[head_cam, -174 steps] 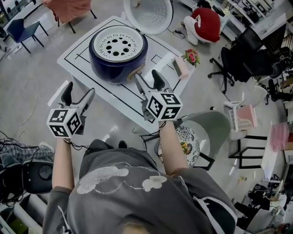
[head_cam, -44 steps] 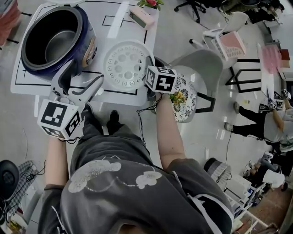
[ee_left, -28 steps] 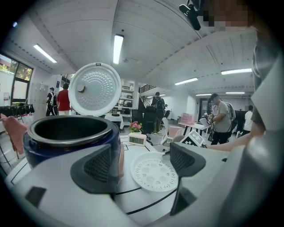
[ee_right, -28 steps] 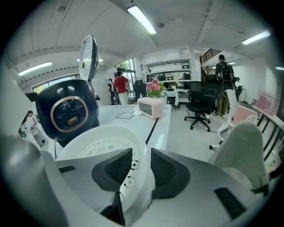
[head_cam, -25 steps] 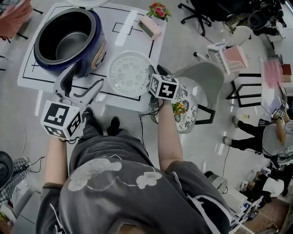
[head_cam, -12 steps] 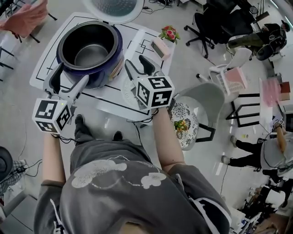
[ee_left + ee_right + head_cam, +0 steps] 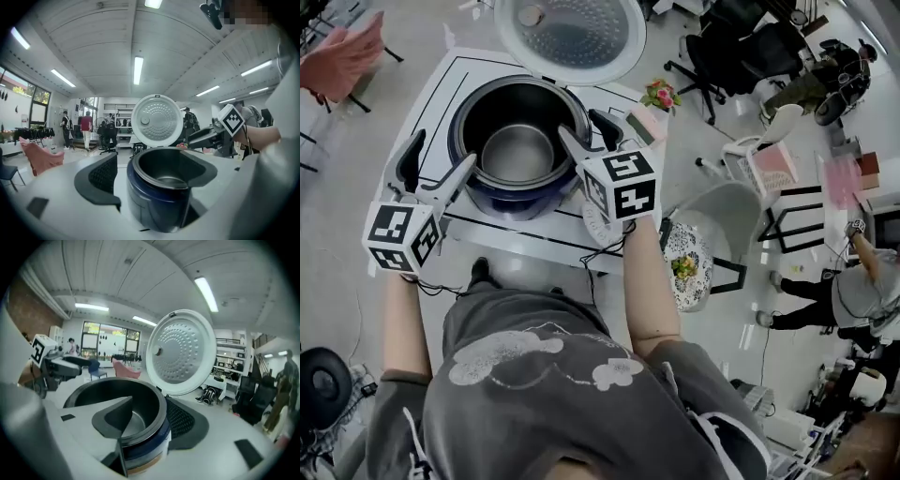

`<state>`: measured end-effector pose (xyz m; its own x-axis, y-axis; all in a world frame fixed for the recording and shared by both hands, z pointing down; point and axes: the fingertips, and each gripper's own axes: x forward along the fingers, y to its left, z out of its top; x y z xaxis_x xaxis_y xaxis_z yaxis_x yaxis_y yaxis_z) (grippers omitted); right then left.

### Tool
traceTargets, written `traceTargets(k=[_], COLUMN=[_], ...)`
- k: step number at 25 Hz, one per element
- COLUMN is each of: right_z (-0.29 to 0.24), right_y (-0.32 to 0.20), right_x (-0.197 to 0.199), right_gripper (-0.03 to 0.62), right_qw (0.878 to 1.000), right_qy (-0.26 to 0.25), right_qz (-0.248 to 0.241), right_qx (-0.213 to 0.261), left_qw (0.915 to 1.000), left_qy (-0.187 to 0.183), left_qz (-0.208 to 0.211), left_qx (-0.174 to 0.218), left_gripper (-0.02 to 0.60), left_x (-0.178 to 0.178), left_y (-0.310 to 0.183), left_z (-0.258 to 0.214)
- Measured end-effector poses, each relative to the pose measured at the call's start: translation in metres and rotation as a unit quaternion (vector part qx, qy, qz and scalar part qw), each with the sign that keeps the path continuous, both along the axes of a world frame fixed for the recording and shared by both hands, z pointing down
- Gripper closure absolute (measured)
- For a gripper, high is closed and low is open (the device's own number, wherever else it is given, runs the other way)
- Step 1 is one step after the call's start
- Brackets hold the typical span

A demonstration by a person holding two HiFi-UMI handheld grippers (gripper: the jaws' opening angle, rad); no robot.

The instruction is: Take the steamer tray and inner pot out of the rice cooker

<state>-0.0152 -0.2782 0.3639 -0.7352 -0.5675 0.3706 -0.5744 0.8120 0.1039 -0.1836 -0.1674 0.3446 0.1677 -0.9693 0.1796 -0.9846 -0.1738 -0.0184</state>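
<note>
The inner pot (image 7: 518, 155) sits in the rice cooker (image 7: 508, 202) — lid (image 7: 572, 37) raised

Bright, even light from ceiling strips (image 7: 137, 70); shadows soft. Mild sheen inside the pot (image 7: 517, 155). Gripper views: strong fisheye bending, black vignetted corners, near foreground blurred. Head view sharp, desaturated.

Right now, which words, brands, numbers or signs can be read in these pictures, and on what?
No readable words or numbers.
On left gripper and right gripper: square black-and-white markers, no letters.
Front of rice cooker: too blurred to read.
On pink box: nothing legible.
</note>
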Motion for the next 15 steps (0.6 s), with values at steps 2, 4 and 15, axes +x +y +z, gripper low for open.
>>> traceTargets(k=[2, 4, 15], right_z=[0.002, 0.005, 0.046], right_y=[-0.007, -0.019, -0.051], right_x=[-0.014, -0.025, -0.044], right_gripper=[0.350, 0.350, 0.361], right_qw=[0.998, 0.996, 0.950], right_qy=[0.055, 0.082, 0.305], right_qz=[-0.002, 0.011, 0.062], right_qx=[0.013, 0.014, -0.006], left_qw=[0.9999, 0.9996, 0.9890], left_qy=[0.003, 0.012, 0.041], left_qz=[0.010, 0.025, 0.142], left_qx=[0.005, 0.009, 0.002], left_gripper=[0.166, 0.166, 0.166], left_x=[-0.025, -0.043, -0.067], left_y=[-0.013, -0.027, -0.077], left_z=[-0.003, -0.003, 0.003])
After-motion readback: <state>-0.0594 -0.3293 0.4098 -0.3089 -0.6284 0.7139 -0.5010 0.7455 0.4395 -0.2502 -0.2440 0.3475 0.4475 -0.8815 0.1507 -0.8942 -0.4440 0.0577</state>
